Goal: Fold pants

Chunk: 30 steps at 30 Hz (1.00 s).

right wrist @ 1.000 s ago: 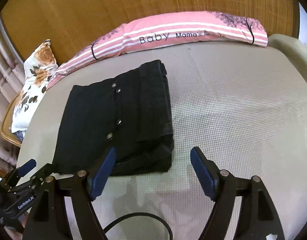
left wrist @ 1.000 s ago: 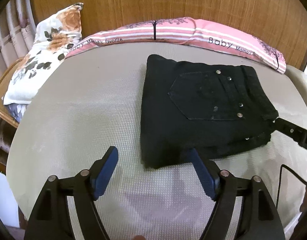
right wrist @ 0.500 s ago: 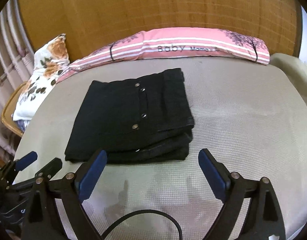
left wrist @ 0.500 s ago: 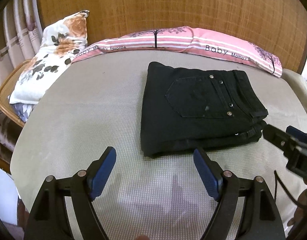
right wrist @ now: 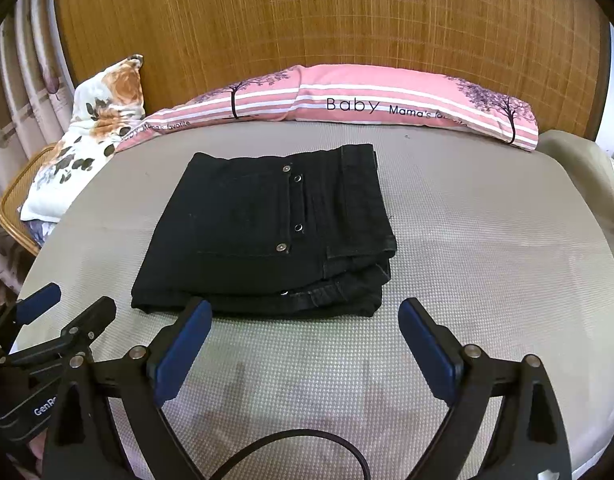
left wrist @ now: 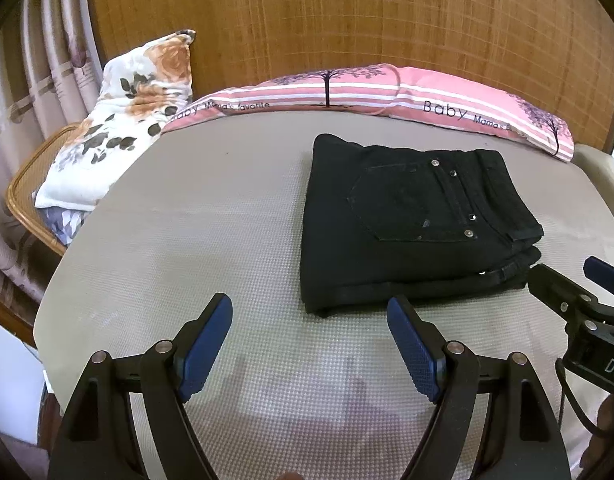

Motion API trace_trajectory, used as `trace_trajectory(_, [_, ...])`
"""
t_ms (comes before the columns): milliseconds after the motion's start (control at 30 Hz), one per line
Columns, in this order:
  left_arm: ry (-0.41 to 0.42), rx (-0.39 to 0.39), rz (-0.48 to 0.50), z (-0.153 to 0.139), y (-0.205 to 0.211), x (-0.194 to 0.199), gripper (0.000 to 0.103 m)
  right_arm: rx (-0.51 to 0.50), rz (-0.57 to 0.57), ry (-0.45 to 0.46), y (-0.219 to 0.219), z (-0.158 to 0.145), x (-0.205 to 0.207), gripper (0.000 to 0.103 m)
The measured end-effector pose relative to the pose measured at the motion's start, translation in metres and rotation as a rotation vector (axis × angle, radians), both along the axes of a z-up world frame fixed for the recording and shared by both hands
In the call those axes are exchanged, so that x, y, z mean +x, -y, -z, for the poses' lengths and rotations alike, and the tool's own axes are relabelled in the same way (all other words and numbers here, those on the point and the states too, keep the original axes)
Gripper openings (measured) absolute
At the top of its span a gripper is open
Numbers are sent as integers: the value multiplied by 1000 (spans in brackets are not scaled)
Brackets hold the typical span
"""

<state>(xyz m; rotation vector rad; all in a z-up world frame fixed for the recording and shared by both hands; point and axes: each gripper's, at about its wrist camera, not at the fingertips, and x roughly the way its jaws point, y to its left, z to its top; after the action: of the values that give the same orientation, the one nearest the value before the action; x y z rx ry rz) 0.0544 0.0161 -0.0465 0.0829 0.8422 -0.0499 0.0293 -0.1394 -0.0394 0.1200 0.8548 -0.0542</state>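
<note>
- Left wrist view: my left gripper (left wrist: pixel 309 328) has its jaws spread wide with nothing between them; it hangs over bare mattress (left wrist: pixel 187 240), just short of the pants (left wrist: pixel 407 224)
- my right gripper (right wrist: pixel 303 332) is likewise apart and empty; the pants lie folded into a black stack near the pink pillow (right wrist: pixel 387 100)

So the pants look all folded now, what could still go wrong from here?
Mostly small things. The left gripper and right gripper are both open and empty but sit close to the near edge of the folded black pants; a careless move could nudge the stack and undo the fold. The loose layers at its right corner look the likeliest to slip. The black cable under the right gripper might also snag.
</note>
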Motion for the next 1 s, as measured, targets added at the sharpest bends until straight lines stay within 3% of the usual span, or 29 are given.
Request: trace_trajectory(1000, [-17, 8, -13, 6, 0, 3, 80, -28, 14, -9, -1, 0, -1, 92])
